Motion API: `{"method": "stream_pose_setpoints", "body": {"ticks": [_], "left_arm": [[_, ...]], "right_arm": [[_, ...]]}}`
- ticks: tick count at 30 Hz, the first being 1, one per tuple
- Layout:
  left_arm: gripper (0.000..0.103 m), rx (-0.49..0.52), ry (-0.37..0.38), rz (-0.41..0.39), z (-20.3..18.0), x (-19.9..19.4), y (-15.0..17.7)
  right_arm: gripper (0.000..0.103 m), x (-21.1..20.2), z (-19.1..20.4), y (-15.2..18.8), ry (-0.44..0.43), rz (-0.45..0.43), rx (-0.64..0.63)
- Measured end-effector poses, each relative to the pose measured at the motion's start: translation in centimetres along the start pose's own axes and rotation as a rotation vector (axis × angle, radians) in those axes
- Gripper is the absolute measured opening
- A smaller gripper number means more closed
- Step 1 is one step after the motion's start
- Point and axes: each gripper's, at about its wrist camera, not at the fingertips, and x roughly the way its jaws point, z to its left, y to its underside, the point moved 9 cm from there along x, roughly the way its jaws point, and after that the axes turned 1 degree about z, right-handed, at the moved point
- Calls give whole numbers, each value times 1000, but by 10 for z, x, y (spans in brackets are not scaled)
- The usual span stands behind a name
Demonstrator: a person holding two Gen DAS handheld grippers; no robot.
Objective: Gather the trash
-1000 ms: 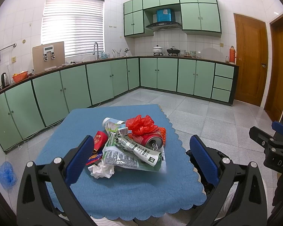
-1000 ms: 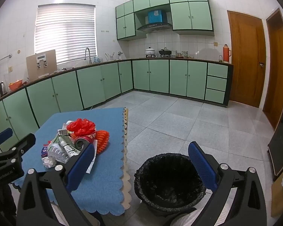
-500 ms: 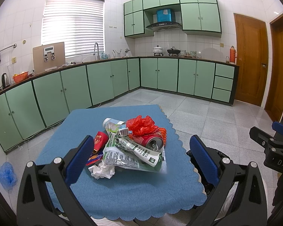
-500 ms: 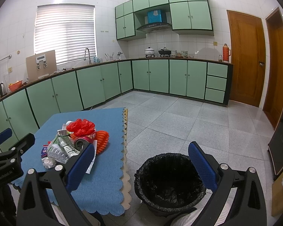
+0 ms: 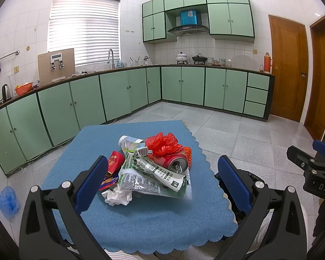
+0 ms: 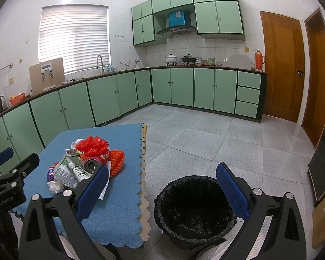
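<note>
A pile of trash lies on a blue tablecloth: a red soda can, green-and-white wrappers, a red plastic bag, a red packet, an orange net and a crumpled white tissue. My left gripper is open and empty, held back from the pile's near side. My right gripper is open and empty above the black-lined trash bin, which stands on the floor right of the table.
Green kitchen cabinets run along the left and back walls. Wooden doors are at the right. A blue bag lies on the tiled floor left of the table. The right gripper's body shows at the left wrist view's right edge.
</note>
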Motion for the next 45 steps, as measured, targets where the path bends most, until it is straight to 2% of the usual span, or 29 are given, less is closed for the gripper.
{"method": "stream_pose_setpoints", "body": {"ticks": [33,45], "left_arm": [[98,1,-1,4,0,0,1],[98,-3,-10,18,10,12,5]], "right_arm": [[97,1,2,3,0,5,3],[97,20,6,10,-9,29,1]]}}
